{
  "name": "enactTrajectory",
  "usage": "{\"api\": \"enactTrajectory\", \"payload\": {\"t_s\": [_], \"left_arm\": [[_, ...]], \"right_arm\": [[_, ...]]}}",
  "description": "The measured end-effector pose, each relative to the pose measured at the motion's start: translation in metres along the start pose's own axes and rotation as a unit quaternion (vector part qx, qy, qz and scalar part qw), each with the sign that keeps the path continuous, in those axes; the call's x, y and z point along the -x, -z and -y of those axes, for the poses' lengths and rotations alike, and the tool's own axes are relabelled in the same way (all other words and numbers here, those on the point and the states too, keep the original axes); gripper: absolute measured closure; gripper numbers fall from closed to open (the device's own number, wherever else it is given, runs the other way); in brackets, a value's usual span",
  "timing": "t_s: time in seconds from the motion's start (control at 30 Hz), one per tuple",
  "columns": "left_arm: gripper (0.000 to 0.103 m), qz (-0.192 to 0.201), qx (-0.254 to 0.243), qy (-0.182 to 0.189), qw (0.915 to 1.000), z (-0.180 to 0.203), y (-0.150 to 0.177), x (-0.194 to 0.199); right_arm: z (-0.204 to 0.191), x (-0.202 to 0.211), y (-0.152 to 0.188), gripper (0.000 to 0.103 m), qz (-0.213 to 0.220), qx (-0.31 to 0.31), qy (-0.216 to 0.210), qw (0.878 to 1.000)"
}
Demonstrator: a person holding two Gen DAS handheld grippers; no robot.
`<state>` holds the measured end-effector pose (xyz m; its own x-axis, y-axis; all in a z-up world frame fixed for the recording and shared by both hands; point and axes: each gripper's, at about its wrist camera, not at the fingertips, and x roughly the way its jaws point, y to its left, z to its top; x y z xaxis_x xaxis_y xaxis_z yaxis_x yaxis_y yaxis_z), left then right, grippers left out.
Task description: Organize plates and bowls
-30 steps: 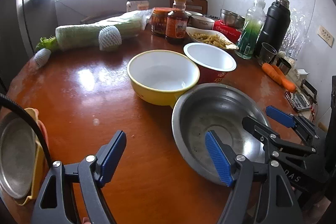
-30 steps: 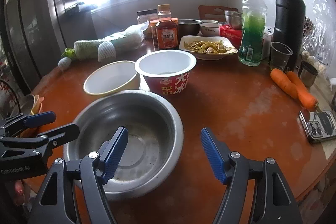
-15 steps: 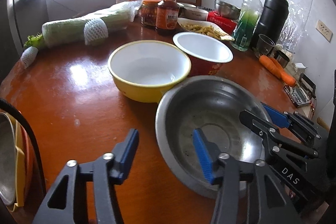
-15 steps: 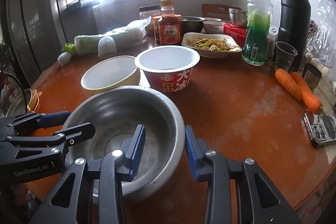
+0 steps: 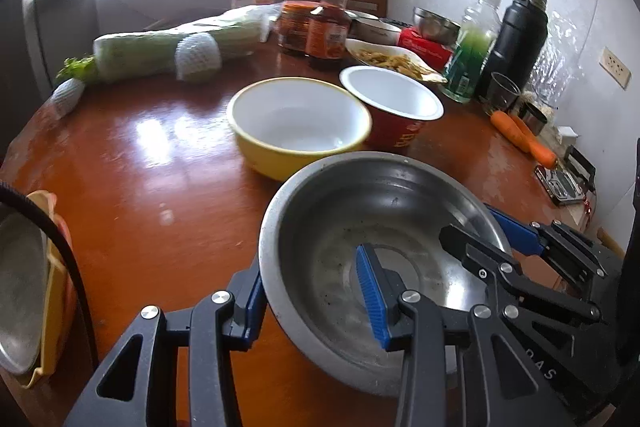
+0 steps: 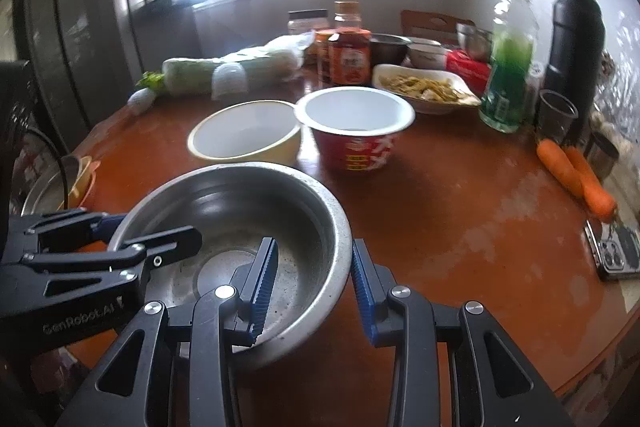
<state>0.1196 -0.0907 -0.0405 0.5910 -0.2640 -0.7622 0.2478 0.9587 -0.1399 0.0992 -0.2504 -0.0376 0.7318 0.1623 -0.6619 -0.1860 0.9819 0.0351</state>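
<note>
A wide steel bowl (image 5: pixel 380 211) (image 6: pixel 240 203) is at the near edge of the round wooden table (image 5: pixel 160 187). My left gripper (image 5: pixel 314 301) straddles its near left wall, one blue pad outside and one inside, jaws closing on the rim. My right gripper (image 6: pixel 312 287) is shut on the bowl's right wall in the same way. Each gripper shows in the other's view: the right gripper (image 5: pixel 480 231) and the left gripper (image 6: pixel 150 229). Behind the steel bowl stand a yellow bowl with a white inside (image 5: pixel 300 123) (image 6: pixel 244 135) and a red noodle cup (image 5: pixel 392 99) (image 6: pixel 356 115).
A stack of plates (image 5: pixel 20 291) with a steel one on top sits at the table's left edge. Farther back are wrapped greens (image 5: pixel 160 47), sauce jars (image 5: pixel 328 23), a dish of food (image 5: pixel 392 61), a green bottle (image 6: pixel 508 75), a black flask (image 5: pixel 516 35), carrots (image 6: pixel 576 171) and a phone (image 6: pixel 616 251).
Both grippers went from wide open to closed around the steel bowl's wall. The bowl now sits nearer and larger in both views.
</note>
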Motion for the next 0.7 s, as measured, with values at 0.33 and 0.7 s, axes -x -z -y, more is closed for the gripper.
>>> {"api": "enactTrajectory", "payload": {"t_s": [0.33, 0.7], "left_arm": [[0.061, -0.005, 0.010, -0.013, 0.9999, -0.018, 0.020, 0.019], [0.061, -0.006, 0.025, -0.026, 0.9993, -0.036, 0.026, 0.024]], "right_arm": [[-0.028, 0.010, 0.004, 0.065, 0.001, 0.028, -0.018, 0.999], [-0.049, 0.012, 0.007, 0.064, -0.005, 0.044, -0.042, 0.998]]}}
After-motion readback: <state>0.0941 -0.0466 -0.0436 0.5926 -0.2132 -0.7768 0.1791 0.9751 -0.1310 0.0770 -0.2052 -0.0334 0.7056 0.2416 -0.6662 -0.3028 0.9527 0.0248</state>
